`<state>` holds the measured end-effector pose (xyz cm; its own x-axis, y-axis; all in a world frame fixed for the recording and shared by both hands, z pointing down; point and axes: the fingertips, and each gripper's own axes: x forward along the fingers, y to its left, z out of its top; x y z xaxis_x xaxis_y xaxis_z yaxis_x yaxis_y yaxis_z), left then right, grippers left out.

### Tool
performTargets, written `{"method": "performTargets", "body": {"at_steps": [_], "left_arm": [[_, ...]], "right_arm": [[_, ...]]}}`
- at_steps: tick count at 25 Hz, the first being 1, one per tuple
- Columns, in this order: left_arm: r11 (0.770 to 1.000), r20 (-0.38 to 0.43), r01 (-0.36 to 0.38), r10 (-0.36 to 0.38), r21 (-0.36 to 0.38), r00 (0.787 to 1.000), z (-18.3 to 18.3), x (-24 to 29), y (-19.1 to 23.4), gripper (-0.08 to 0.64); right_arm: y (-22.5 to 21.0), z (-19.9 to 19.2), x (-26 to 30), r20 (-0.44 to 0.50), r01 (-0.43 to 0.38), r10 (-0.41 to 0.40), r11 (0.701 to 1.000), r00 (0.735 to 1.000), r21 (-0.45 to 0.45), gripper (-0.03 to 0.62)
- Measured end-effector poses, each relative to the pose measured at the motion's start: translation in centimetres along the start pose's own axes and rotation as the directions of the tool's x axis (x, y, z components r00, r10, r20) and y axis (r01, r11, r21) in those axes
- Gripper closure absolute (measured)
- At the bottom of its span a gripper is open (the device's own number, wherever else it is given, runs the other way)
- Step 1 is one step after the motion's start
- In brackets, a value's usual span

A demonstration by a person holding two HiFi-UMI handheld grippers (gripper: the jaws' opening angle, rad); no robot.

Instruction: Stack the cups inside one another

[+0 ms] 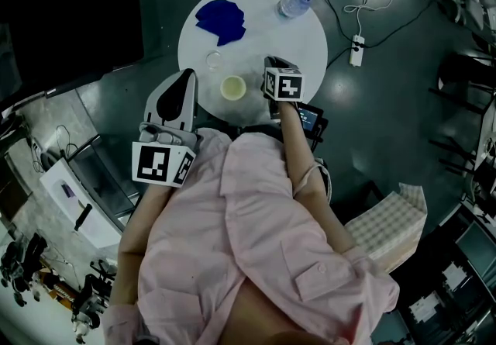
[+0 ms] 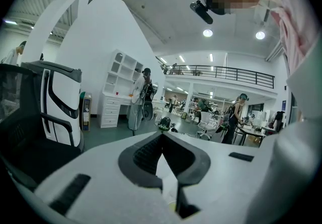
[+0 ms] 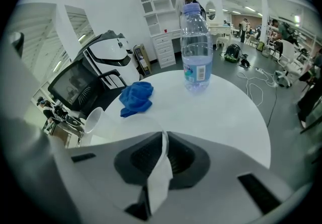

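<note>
cup (image 3: 159,180), thin translucent plastic, wall pinched by right claw (image 3: 165,138); left claw (image 2: 162,140) pressed together.

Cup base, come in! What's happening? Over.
Right gripper shut on a cup by its rim. Left gripper shut, at the table edge. Clear cup apart, unstacked. Bottle and cloth out of the way.

A round white table (image 1: 310,45) carries a blue cloth (image 1: 220,18), water bottle (image 1: 295,3), clear cup (image 1: 214,60) and pale cup (image 1: 233,87).
</note>
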<state>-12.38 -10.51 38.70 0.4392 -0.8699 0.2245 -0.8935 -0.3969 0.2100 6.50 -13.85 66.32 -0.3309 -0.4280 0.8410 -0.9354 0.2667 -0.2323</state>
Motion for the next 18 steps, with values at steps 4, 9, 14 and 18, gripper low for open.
{"method": "performTargets", "body": {"at_steps": [4,9,14,18], "left_arm": [[1.000,0.001,0.008,-0.008,0.004,1.000,0.1,-0.1,0.0,0.551],[1.000,0.019,0.007,-0.007,0.003,1.000,0.4,-0.4,0.0,0.551],[1.000,0.022,0.019,-0.019,0.014,1.000,0.3,-0.8,-0.4,0.551],[0.999,0.030,0.028,-0.029,0.021,0.999,0.3,-1.1,-1.0,0.551]], "right_arm": [[0.1,0.6,-0.7,0.027,0.007,-0.007,1.000,1.000,0.009,0.552],[0.2,2.4,-2.1,0.088,0.015,-0.014,1.000,0.996,-0.007,0.552],[0.6,3.7,-4.1,0.167,0.012,-0.012,1.000,0.986,0.006,0.552],[1.2,4.8,-6.1,0.240,0.009,-0.009,1.000,0.971,0.002,0.552]]}}
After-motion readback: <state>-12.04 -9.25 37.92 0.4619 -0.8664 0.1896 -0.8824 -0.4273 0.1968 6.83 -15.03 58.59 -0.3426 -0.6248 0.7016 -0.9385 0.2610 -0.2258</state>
